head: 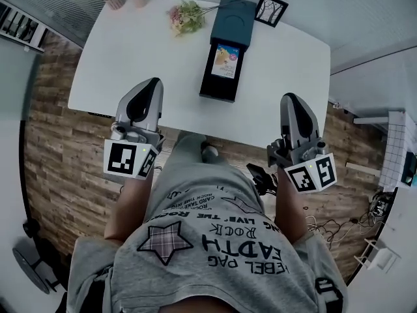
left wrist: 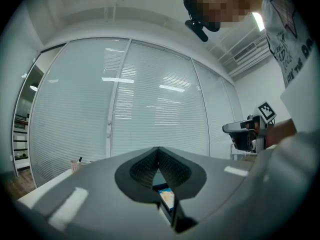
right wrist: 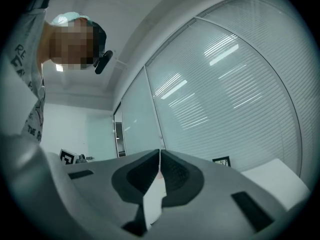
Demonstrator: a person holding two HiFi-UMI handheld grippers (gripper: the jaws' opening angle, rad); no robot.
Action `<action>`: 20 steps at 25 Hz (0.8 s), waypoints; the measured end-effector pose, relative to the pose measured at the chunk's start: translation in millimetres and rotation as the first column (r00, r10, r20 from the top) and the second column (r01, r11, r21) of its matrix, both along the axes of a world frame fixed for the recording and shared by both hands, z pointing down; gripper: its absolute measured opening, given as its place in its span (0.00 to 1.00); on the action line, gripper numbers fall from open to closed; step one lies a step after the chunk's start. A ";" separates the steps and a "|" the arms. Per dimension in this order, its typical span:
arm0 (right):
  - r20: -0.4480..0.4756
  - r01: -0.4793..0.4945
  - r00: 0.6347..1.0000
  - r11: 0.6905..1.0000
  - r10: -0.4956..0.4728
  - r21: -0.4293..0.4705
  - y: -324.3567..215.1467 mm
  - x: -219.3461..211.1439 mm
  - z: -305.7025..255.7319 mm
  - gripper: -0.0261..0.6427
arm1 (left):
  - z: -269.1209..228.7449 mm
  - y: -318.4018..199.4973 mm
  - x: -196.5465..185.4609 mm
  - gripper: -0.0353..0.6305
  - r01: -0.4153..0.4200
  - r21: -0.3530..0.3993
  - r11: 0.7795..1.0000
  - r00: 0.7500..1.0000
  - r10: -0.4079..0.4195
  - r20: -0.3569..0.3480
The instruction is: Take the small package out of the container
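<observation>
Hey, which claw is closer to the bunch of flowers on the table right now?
Left. The left claw is at the near edge of the table, in front of the flowers and slightly to their left; the right claw is far off to their right.

both grippers — left gripper [head: 144, 96], right gripper [head: 294, 111] — level, jaws together

We see the container [head: 217, 89], a long dark box, lying flat on the white tabletop [head: 143, 51], right of centre and toward the far edge. Its farther part shows teal, its nearer part black. The small package [head: 226, 60], a flat rectangle printed in blue and yellow, lies face up in the nearer part, its long sides parallel to the container's walls.
</observation>
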State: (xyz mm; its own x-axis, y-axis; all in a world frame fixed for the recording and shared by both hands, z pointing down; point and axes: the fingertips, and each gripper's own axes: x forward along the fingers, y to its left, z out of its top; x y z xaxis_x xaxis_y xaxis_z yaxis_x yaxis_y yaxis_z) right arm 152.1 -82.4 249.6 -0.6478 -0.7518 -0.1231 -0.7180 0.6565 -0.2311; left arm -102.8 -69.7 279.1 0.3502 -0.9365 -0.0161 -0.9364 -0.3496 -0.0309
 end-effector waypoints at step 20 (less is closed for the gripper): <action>0.010 -0.185 0.983 0.983 0.185 0.015 -88.5 -22.7 -11.2 0.06 | -3.4 -136.5 -10.5 0.07 -0.230 0.019 0.973 0.973 0.230 0.000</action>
